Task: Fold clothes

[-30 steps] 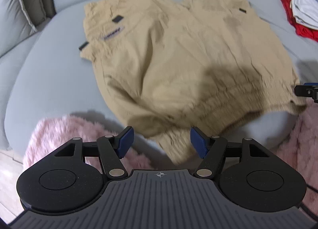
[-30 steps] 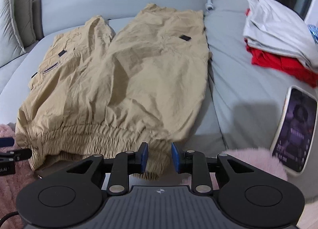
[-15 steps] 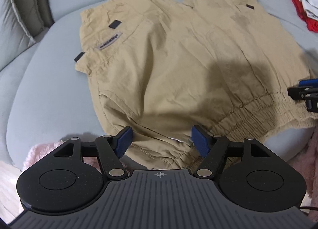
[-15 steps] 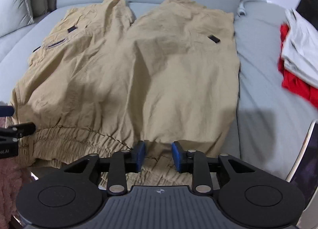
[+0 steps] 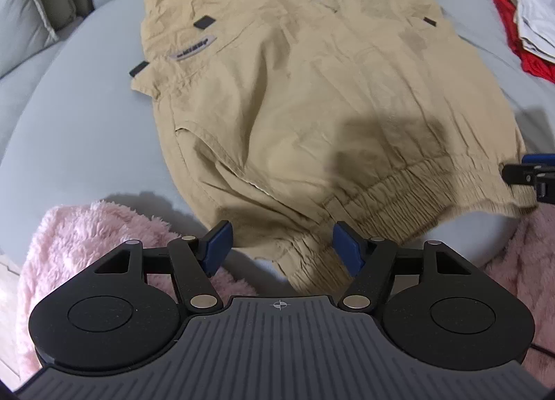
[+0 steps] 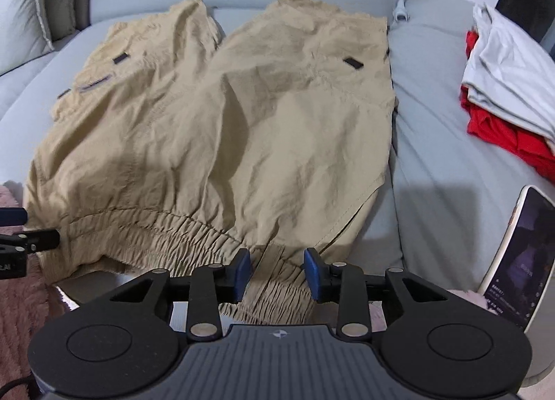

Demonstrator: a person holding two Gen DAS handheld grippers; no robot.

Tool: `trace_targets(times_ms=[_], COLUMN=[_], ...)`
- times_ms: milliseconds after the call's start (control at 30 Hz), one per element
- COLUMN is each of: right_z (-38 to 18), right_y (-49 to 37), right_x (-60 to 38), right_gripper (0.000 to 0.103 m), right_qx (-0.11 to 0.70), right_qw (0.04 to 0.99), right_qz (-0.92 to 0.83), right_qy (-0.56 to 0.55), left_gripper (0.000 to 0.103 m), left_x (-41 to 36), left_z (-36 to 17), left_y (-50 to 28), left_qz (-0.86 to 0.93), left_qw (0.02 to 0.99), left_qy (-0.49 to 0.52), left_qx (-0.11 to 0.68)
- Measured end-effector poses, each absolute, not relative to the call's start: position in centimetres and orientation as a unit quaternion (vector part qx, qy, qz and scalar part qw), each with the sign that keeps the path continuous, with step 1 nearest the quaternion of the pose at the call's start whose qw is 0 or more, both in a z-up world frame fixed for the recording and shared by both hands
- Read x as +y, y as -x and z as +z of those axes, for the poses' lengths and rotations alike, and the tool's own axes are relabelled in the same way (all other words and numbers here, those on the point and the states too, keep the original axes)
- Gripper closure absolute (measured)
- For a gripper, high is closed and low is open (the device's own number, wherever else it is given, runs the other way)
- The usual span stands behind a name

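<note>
Left wrist view: the tan shorts [image 5: 312, 115] lie flat on the grey sofa [image 5: 69, 115], much as a second ago. The left gripper [image 5: 281, 247] is wide open over the waistband corner, not pinching it.

Right wrist view: the right gripper [image 6: 275, 271] has opened a bit since a second ago. The waistband sits between its blue pads [image 6: 241, 273], not squeezed.
</note>
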State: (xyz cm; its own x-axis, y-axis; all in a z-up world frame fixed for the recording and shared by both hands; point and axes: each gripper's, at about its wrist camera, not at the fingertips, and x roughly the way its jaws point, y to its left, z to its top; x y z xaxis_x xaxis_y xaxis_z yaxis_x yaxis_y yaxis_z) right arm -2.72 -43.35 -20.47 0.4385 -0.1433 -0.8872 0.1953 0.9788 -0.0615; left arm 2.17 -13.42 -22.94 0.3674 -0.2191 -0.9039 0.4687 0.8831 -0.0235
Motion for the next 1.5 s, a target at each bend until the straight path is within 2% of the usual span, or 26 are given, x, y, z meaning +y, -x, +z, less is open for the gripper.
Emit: trace_targets(times_ms=[400, 633, 767, 800, 833, 967, 1100, 1233, 1367, 1500], right_z=[-19.8, -20.3, -22.5, -23.0, -22.8, -21.8, -19.8, -18.9, -19.8, -21.3], right_y=[4.3, 2.6, 1.4, 1.4, 1.5, 1.9, 3.8, 4.7, 4.4, 3.6], right_x=[-45.5, -44.4, -43.8, -43.9, -44.0, -44.4, -46.5, -49.9, -52.5, -53.6], right_gripper=[0.069, 0.071, 0.07, 0.069, 0.069, 0.068, 0.066, 0.06, 0.053, 0.051], right_qx=[0.506, 0.504, 0.537, 0.542, 0.545, 0.553, 0.504, 0.462, 0.462, 0.467], right_qw=[0.849, 0.856, 0.836, 0.833, 0.83, 0.823, 0.848, 0.856, 0.844, 0.826], right_qz=[-0.128, -0.1, -0.104, -0.106, -0.108, -0.118, -0.125, -0.182, -0.19, -0.19], right_qy=[-0.08, -0.067, -0.041, -0.043, -0.045, -0.049, -0.101, -0.144, -0.196, -0.251], left_gripper=[0.032, 0.032, 0.032, 0.029, 0.025, 0.026, 0.027, 0.027, 0.026, 0.026], left_x=[-11.8, -13.3, -14.3, -14.4, -14.4, -14.1, -13.5, -13.2, -12.6, -12.0], left_z=[-22.3, -22.4, -23.8, -24.5, -24.7, -24.5, -24.0, -23.2, -22.7, -22.4], left_y=[-2.4, -2.7, -3.4, -3.8, -4.1, -3.9, -3.1, -2.9, -2.9, -3.0], left_qz=[-0.181, -0.203, -0.205, -0.202, -0.197, -0.198, -0.196, -0.187, -0.178, -0.163], left_qw=[0.834, 0.835, 0.826, 0.819, 0.816, 0.815, 0.823, 0.839, 0.851, 0.854], left_qy=[-0.074, -0.095, -0.11, -0.113, -0.111, -0.106, -0.097, -0.086, -0.074, -0.066], left_qx=[0.515, 0.502, 0.513, 0.526, 0.533, 0.534, 0.525, 0.504, 0.488, 0.489])
